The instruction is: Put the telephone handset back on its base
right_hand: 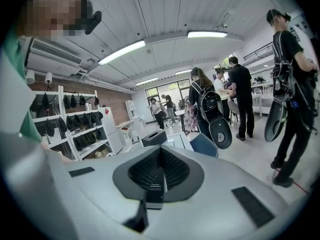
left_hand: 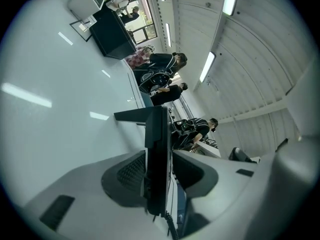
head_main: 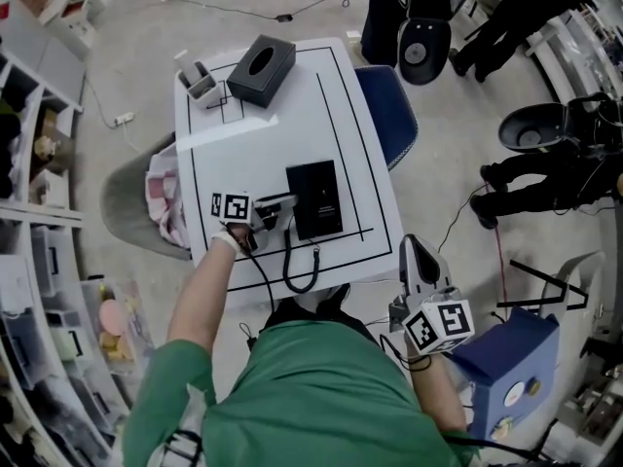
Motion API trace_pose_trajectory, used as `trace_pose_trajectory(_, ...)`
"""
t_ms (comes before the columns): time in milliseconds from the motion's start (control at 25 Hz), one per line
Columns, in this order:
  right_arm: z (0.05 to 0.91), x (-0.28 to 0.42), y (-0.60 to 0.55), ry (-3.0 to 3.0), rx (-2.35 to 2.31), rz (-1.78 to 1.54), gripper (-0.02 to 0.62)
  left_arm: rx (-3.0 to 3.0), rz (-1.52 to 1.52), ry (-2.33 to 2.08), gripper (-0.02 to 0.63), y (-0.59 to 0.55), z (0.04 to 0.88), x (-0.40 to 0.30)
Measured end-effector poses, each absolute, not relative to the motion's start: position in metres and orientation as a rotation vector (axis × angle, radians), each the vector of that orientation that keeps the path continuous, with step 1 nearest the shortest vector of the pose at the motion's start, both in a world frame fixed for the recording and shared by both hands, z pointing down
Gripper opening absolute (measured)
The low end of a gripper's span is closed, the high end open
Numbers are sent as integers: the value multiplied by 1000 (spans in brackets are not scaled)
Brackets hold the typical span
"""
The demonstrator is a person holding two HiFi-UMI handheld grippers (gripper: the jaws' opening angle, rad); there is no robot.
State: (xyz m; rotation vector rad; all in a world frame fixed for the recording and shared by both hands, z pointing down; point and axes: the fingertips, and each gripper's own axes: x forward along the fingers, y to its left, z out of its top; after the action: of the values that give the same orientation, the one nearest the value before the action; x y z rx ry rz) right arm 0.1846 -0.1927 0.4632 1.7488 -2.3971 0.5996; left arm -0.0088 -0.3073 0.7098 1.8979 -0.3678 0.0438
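Note:
The black telephone base [head_main: 314,198] lies flat on the white table [head_main: 292,115], inside the black line markings. My left gripper [head_main: 274,209] is just left of the base and is shut on the black handset [head_main: 285,221]. In the left gripper view the handset [left_hand: 157,159] stands edge-on, pinched between the two pads. Its coiled cord [head_main: 301,278] loops toward the table's front edge. My right gripper [head_main: 418,259] hangs off the table's right front corner. Its jaws are shut with nothing between them [right_hand: 159,178].
A black tissue box [head_main: 261,69] and a small grey holder [head_main: 200,81] stand at the far left of the table. A blue chair [head_main: 387,113] is at the right edge and a blue box [head_main: 511,358] is on the floor. People stand to the far right.

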Motion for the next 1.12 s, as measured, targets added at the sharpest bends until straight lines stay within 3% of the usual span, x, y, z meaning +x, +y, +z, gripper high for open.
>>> trace_pose_trajectory(480, 445, 190, -208, -2467, 1737, 522, 23, 2178, 99, -605, 172, -306, 623, -32)
trace_pose_trajectory(1120, 373, 191, -235, -2636, 1734, 322, 22, 2704, 18, -1238, 148, -258, 392, -43)
